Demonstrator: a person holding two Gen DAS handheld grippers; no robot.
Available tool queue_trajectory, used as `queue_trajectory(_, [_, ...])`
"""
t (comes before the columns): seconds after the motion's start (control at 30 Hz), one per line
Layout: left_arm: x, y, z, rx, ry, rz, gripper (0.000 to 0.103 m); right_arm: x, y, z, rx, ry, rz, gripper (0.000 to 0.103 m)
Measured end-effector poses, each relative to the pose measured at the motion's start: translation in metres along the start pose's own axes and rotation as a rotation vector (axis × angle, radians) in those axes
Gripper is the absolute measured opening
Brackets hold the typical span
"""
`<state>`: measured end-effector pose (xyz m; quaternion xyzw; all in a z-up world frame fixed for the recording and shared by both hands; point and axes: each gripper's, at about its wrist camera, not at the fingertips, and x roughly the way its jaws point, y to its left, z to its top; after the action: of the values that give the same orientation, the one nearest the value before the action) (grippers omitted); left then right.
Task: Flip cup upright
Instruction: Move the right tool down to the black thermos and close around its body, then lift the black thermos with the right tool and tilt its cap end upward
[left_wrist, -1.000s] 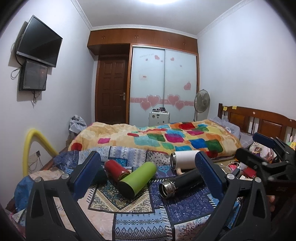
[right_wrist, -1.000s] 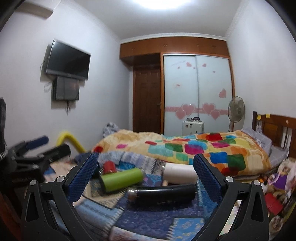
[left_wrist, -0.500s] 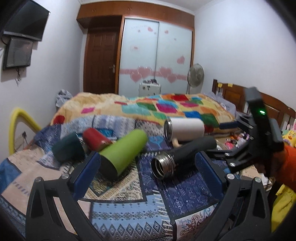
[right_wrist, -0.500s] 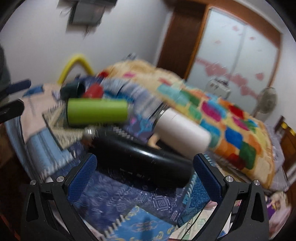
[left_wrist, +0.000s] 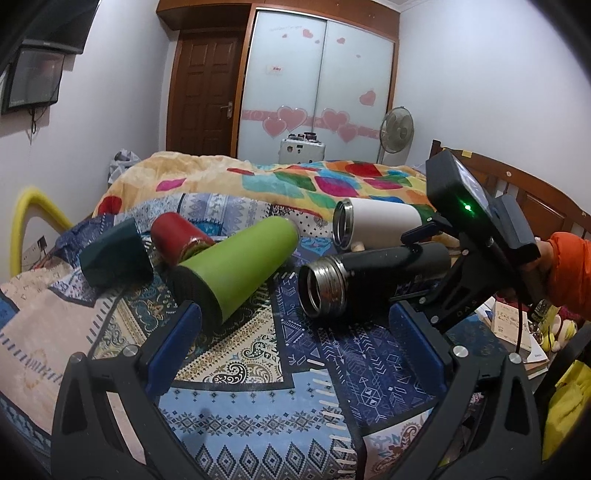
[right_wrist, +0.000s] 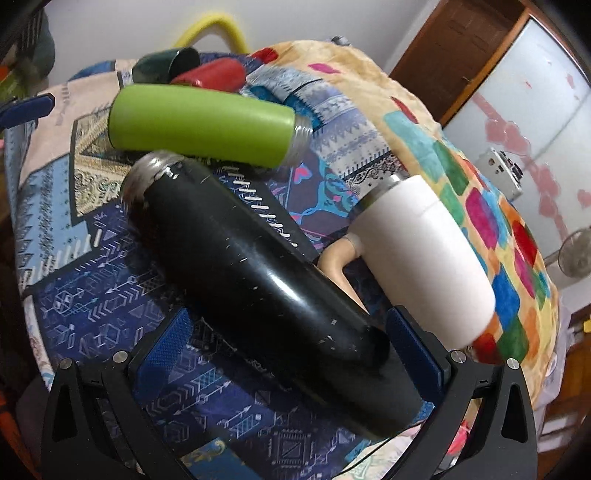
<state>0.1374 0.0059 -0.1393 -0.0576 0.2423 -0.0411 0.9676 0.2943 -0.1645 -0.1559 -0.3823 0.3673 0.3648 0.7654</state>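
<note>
Two blue-padded fingers (right_wrist: 173, 354) of the right gripper (right_wrist: 291, 354) stand apart around the base end of the black flask (right_wrist: 251, 266), lying on the bed (right_wrist: 92, 302). It looks rigid, glossy, probably slippery; grip mid-body. Left gripper (left_wrist: 295, 347) gapes idle.

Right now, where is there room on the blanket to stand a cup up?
The bare patch of patterned blanket in front of the green flask and black flask, near the left gripper, looks free. Farther back it is crowded: the dark green cup, red cup and white mug lie close together.

Black flask (right_wrist: 255, 269) base hidden behind right gripper (right_wrist: 291, 350) body; fan (right_wrist: 576, 254) cut by frame edge.
</note>
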Motion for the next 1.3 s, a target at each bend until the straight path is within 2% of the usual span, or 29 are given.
queue_trajectory(0.13, [0.006, 0.003, -0.003, -0.01, 0.015, 0.011, 0.103, 0.006, 0.0, 0.003, 0.012, 0.029, 0.0, 0.102])
queue_trajectory(0.27, [0.007, 0.005, -0.003, -0.016, 0.018, 0.015, 0.103, -0.005, -0.002, -0.002, 0.063, 0.017, 0.06, 0.075])
queue_trajectory(0.37, [0.007, 0.006, -0.003, -0.023, 0.02, 0.015, 0.103, -0.015, 0.005, -0.011, 0.093, 0.02, 0.089, 0.063])
queue_trajectory(0.4, [0.007, 0.007, -0.002, -0.026, 0.02, 0.014, 0.103, -0.016, 0.007, -0.011, 0.093, 0.024, 0.097, 0.062])
queue_trajectory(0.53, [0.006, 0.008, -0.004, -0.03, 0.021, 0.017, 0.103, -0.015, 0.013, -0.009, 0.137, 0.059, 0.118, 0.066])
queue_trajectory(0.63, [0.006, 0.008, -0.004, -0.028, 0.023, 0.021, 0.103, -0.003, 0.013, 0.005, 0.168, 0.094, 0.151, 0.071])
queue_trajectory(0.77, [0.005, 0.01, -0.005, -0.022, 0.023, 0.031, 0.103, 0.02, 0.011, 0.022, 0.191, 0.141, 0.172, 0.073])
queue_trajectory(0.83, [0.005, 0.012, -0.005, -0.016, 0.021, 0.041, 0.103, 0.029, 0.009, 0.026, 0.212, 0.156, 0.191, 0.072])
queue_trajectory(1.07, [0.002, 0.019, -0.004, -0.031, 0.022, 0.055, 0.103, 0.022, 0.007, 0.024, 0.295, 0.115, 0.206, 0.062])
queue_trajectory(1.3, [-0.018, 0.021, 0.003, -0.029, -0.01, 0.06, 0.103, -0.006, 0.028, 0.017, 0.326, 0.108, 0.225, 0.062])
